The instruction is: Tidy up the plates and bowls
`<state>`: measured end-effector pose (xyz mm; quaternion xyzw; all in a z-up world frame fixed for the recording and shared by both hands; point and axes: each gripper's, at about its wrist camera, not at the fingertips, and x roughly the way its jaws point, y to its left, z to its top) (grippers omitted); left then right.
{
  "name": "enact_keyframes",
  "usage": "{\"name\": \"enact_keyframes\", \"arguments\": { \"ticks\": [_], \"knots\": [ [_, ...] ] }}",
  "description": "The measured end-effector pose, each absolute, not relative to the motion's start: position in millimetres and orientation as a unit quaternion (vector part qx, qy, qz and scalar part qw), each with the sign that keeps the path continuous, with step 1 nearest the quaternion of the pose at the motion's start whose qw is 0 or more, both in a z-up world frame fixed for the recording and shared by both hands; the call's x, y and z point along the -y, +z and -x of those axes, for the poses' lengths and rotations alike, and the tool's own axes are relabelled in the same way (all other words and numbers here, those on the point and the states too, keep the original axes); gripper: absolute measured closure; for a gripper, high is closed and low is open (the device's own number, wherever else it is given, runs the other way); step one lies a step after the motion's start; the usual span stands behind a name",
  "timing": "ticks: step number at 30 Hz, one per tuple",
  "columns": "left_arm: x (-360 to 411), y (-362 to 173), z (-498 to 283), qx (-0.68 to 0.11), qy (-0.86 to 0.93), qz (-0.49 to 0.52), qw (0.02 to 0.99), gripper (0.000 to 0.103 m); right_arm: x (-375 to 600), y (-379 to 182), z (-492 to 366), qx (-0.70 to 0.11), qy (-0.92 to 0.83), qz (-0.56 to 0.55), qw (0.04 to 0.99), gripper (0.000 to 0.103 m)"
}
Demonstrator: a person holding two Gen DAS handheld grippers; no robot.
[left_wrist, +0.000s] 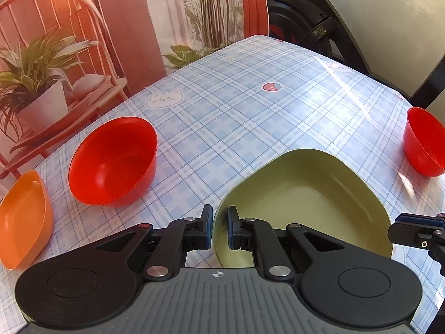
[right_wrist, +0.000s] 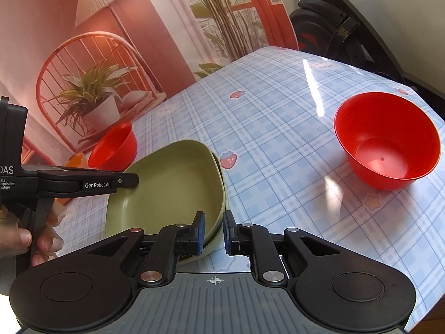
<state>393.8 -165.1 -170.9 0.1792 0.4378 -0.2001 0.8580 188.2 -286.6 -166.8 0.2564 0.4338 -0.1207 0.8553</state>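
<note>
The left claw (left_wrist: 220, 229) was nearly closed, its blue pads pinching the near-left rim of the green plate (left_wrist: 308, 194). The right claw (right_wrist: 214, 232) straddled the plate's opposite, right-hand rim with its jaws narrow, but a sliver of gap showed beside the rim, so that grip looked loose at best. The plate sat on the checked desk (left_wrist: 250, 105), and in the right wrist view it seemed to be two green plates nested together.

If the right side was not truly clamped, a lift could tip the plate or let it swing from the left pinch alone. The smooth rim could slide out of the pads, and the lower plate might drop away.

Further out, a red bowl (left_wrist: 112, 161) and an orange dish (left_wrist: 25, 220) stood to the left and another red bowl (right_wrist: 388, 144) to the far right, all apart from the plate; a swinging plate could knock them.
</note>
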Motion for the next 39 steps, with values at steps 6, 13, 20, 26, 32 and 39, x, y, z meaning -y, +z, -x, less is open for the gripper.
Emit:
{"name": "enact_keyframes", "arguments": {
  "ticks": [6,13,20,26,32,39],
  "knots": [
    [168,-173,-394,-0.44,-0.201,-0.185,0.855,0.09,293,-170,-193,-0.436,-0.123,-0.241,0.858,0.089],
    [153,-167,-395,-0.455,-0.196,-0.151,0.855,0.09,290,-178,-194,-0.445,-0.124,-0.242,0.853,0.088],
    [150,-172,-383,-0.449,-0.192,-0.168,0.856,0.082,289,-178,-194,-0.447,-0.135,-0.242,0.851,0.086],
    [122,-141,-385,-0.426,-0.206,-0.096,0.876,0.078,287,-161,-195,-0.428,-0.127,-0.25,0.859,0.085],
    [66,-93,-381,-0.382,-0.184,-0.049,0.904,0.075,271,-133,-210,-0.41,-0.103,-0.217,0.88,0.085],
    [-14,-60,-367,-0.359,-0.106,-0.015,0.927,0.069,230,-112,-242,-0.403,-0.048,-0.189,0.894,0.085]
  ]
}}
